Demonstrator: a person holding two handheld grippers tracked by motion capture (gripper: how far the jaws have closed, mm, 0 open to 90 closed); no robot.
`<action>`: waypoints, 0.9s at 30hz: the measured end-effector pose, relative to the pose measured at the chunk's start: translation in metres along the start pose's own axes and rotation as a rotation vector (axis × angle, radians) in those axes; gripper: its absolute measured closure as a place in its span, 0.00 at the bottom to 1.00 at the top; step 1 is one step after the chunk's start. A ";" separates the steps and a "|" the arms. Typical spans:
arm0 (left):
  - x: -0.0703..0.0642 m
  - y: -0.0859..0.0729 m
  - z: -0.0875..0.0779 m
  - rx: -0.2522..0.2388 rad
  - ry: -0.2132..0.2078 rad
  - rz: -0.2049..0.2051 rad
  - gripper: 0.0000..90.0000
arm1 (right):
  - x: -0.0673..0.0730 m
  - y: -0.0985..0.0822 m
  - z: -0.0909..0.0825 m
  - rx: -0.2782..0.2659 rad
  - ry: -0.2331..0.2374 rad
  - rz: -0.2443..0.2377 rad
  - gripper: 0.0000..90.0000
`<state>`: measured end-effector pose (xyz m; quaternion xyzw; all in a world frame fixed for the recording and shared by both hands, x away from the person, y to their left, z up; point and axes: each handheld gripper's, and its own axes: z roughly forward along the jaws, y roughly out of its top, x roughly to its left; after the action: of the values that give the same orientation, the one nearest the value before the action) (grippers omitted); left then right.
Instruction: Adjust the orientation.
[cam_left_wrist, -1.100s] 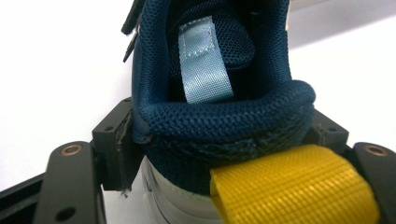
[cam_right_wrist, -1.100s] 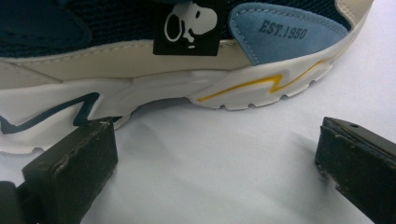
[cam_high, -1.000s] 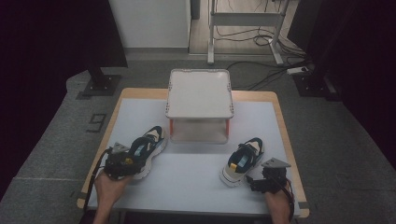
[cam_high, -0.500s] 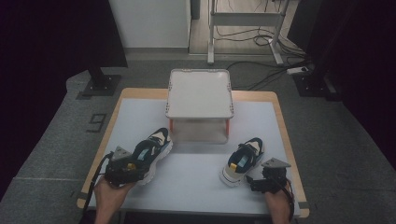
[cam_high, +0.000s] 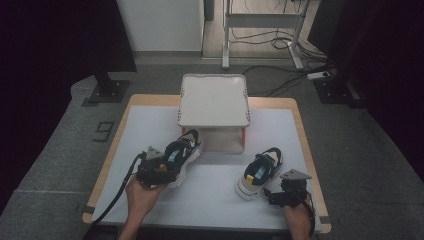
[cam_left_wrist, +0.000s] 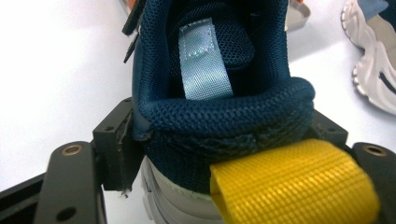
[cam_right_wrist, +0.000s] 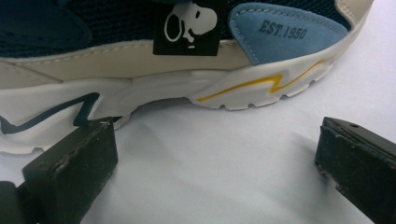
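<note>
Two navy, cream and white sneakers lie on the white table (cam_high: 150, 125). My left gripper (cam_high: 159, 167) is shut on the heel of the left sneaker (cam_high: 181, 152), in front of the box. In the left gripper view the jaws press both sides of the navy heel collar (cam_left_wrist: 224, 112), with a yellow pull tab (cam_left_wrist: 294, 182) hanging toward the camera. The right sneaker (cam_high: 261, 170) rests at the front right. My right gripper (cam_high: 280, 194) stands open just beside its sole (cam_right_wrist: 177, 93), with bare table between the fingers (cam_right_wrist: 70, 163).
A white lidded box (cam_high: 214, 100) with orange clasps stands at the table's middle back, just beyond the left sneaker's toe. The table's wooden edge (cam_high: 305, 125) runs along the right. The other sneaker (cam_left_wrist: 373, 56) lies off to the right in the left gripper view.
My left gripper has carried the left sneaker a little to the right and toward the box. The right gripper and right sneaker have stayed in place.
</note>
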<state>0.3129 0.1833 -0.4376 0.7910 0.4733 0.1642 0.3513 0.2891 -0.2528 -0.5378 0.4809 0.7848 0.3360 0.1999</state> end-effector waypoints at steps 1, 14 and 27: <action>0.000 0.000 0.000 0.000 0.000 0.000 0.31 | 0.000 0.000 0.000 0.000 0.000 0.000 0.00; -0.006 0.034 0.036 -0.010 0.020 -0.012 0.31 | 0.000 0.000 0.000 0.000 0.000 0.000 0.00; -0.018 0.055 0.068 -0.018 0.044 -0.028 0.31 | 0.000 0.000 0.000 -0.001 0.000 -0.001 0.00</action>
<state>0.3792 0.1239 -0.4450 0.7771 0.4905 0.1811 0.3503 0.2891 -0.2529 -0.5378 0.4802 0.7850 0.3362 0.2004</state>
